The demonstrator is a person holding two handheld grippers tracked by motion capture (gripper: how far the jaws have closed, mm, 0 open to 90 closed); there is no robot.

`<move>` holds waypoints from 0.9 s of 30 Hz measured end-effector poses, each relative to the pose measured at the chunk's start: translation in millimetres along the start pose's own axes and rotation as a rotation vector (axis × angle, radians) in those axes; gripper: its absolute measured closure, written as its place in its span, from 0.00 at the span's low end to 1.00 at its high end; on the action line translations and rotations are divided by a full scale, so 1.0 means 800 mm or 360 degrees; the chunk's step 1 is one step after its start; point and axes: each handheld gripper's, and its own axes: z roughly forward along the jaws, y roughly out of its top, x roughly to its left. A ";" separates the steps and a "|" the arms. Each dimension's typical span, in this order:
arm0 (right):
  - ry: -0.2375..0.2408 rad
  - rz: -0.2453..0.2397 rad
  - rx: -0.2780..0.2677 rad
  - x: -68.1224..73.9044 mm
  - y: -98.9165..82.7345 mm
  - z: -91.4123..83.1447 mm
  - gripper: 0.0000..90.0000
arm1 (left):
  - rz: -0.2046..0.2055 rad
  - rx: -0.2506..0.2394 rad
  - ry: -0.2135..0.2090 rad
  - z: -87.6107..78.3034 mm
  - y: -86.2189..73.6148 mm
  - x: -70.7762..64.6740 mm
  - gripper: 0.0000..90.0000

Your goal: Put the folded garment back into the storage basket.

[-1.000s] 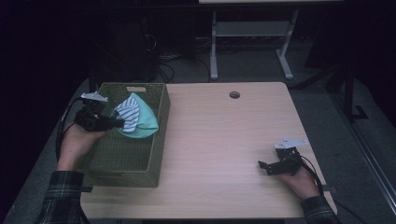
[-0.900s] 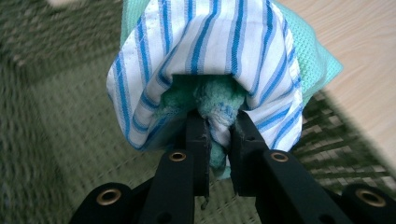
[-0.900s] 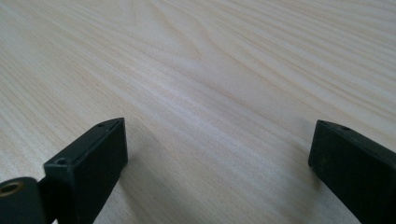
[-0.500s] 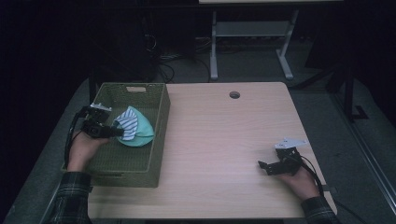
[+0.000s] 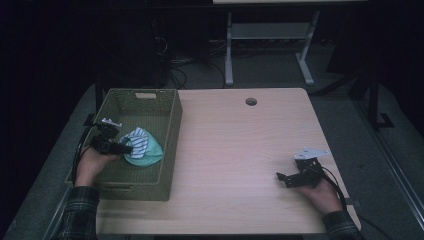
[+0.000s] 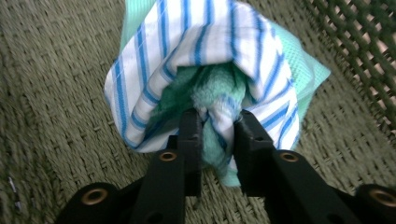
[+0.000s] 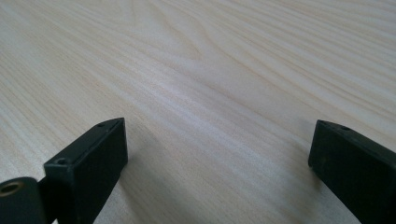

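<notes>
Light wooden surface (image 5: pixel 240 150) sitting in dark room, green basket (image 5: pixel 170 150) resting at its left edge, left gripper (image 6: pixel 217 123) fingers just easing apart, still pinching bundled cloths (image 6: pixel 205 60) inside, right gripper (image 7: pixel 217 149) lying wide open, holding nothing.

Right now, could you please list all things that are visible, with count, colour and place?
basket: one, olive green, woven, on the table's left edge
cloth bundle: one, mint green wrapped with blue-striped white, lying inside the basket
table: one, light wood, round hole near its far edge
desk frame: one, grey, on the floor behind
left gripper: one, black, in the basket; its jaws have just been opening, cloth between them
right gripper: one, black, jaws wide apart over bare table
</notes>
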 end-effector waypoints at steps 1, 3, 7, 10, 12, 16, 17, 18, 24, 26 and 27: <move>-0.0001 -0.0001 0.0000 0.000 0.000 0.000 0.05 | -0.0003 -0.0002 0.0001 0.000 -0.001 0.001 0.75; -0.0002 0.0000 0.0000 0.000 0.000 0.000 0.05 | -0.0008 -0.0028 0.0018 -0.002 -0.001 0.001 0.67; -0.0001 0.0000 -0.0001 0.000 0.000 0.000 0.05 | -0.0026 -0.0080 0.0051 -0.012 0.002 -0.001 0.50; -0.0001 0.0000 0.0000 0.000 0.000 0.000 0.05 | -0.0025 -0.0140 0.0025 -0.020 0.007 -0.008 0.41; -0.0001 0.0001 0.0000 0.000 0.000 0.000 0.05 | -0.0016 -0.0176 0.0000 -0.026 0.012 -0.015 0.37; -0.0001 0.0000 0.0000 0.000 0.000 0.000 0.05 | 0.0030 -0.0215 -0.0059 -0.032 0.021 -0.030 0.31; -0.0001 0.0000 0.0000 0.000 0.000 0.000 0.05 | 0.0038 -0.0223 -0.0076 -0.032 0.024 -0.034 0.31; -0.0001 0.0000 0.0001 0.000 0.000 0.000 0.05 | 0.0047 -0.0228 -0.0085 -0.034 0.027 -0.039 0.30; -0.0001 0.0001 -0.0001 0.000 0.000 0.000 0.05 | 0.0093 -0.0313 -0.0137 -0.041 0.042 -0.066 0.23; -0.0001 0.0000 -0.0001 0.000 0.000 0.000 0.05 | 0.0110 -0.0338 -0.0153 -0.043 0.047 -0.075 0.22; -0.0001 0.0000 0.0000 0.000 0.000 0.000 0.05 | 0.0122 -0.0353 -0.0160 -0.043 0.050 -0.082 0.21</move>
